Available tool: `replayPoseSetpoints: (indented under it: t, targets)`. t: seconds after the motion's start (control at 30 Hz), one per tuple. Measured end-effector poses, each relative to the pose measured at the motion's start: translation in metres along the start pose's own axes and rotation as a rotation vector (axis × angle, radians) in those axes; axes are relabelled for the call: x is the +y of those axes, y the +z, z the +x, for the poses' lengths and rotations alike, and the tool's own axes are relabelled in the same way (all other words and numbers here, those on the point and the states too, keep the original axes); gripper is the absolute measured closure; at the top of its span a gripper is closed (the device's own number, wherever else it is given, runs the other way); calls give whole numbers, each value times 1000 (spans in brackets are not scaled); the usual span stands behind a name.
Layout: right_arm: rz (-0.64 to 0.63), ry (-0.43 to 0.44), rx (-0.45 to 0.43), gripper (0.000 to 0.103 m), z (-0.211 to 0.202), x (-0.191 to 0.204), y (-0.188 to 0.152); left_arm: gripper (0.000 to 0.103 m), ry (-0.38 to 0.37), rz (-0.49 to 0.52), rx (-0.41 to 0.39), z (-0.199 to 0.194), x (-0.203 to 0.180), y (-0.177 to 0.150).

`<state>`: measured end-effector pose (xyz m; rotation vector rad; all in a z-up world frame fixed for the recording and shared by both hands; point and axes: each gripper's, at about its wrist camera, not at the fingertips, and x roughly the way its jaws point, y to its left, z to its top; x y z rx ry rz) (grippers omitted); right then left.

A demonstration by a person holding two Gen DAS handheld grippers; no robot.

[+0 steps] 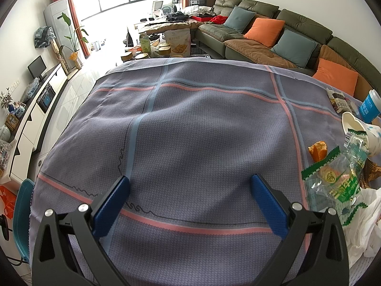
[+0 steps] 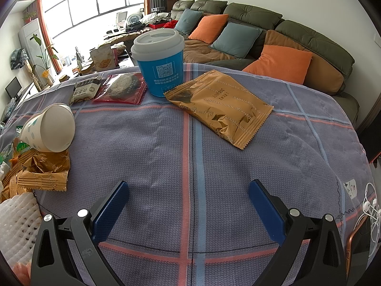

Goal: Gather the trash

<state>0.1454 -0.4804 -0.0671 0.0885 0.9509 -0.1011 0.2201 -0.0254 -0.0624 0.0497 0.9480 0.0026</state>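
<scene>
My left gripper (image 1: 189, 181) is open and empty above the grey checked tablecloth (image 1: 190, 131). Trash lies to its right: a green-edged clear wrapper (image 1: 338, 178), an orange peel (image 1: 318, 151), a tipped white paper cup (image 1: 359, 128) and white tissue (image 1: 364, 219). My right gripper (image 2: 188, 187) is open and empty over the cloth. Ahead of it lie a gold snack wrapper (image 2: 221, 106), a blue lidded cup (image 2: 162, 62), a red packet (image 2: 121, 89) and a small white packet (image 2: 84, 90). At its left are the tipped paper cup (image 2: 51, 128), crumpled gold wrappers (image 2: 40, 171) and white foam netting (image 2: 17, 224).
White earphones (image 2: 370, 207) and a phone (image 2: 357, 243) lie at the table's right edge. A green sofa (image 2: 285, 35) with orange and blue cushions stands behind the table. A teal chair (image 1: 22, 217) is at the left edge. A cluttered coffee table (image 1: 157, 45) lies beyond.
</scene>
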Motion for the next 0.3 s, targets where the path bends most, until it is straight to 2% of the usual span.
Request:
replayPoseSetpoints:
  t: [0.3]
  targets:
    - [0,0,0,3,0,0,0,3,0,0,0,0,0,0]
